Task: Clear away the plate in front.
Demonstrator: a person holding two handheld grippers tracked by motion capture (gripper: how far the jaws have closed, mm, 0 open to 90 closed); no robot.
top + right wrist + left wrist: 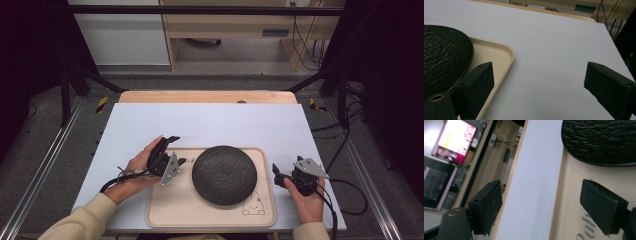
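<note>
Both tongs, left (172, 150) and right (276, 175), gape beside the tray (170, 200).

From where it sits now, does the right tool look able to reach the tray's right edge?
Probably yes. The right tool is open and sits just right of the tray, with bare table between them. In the right gripper view one jaw already overlaps the rim near the dark plate.

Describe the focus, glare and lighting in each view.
High view: even light on the white table top, dark surroundings, all sharp. Left gripper view: tilted, a washed-out bright screen at upper left, soft focus. Right gripper view: the black plate sharp, no glare.
</note>
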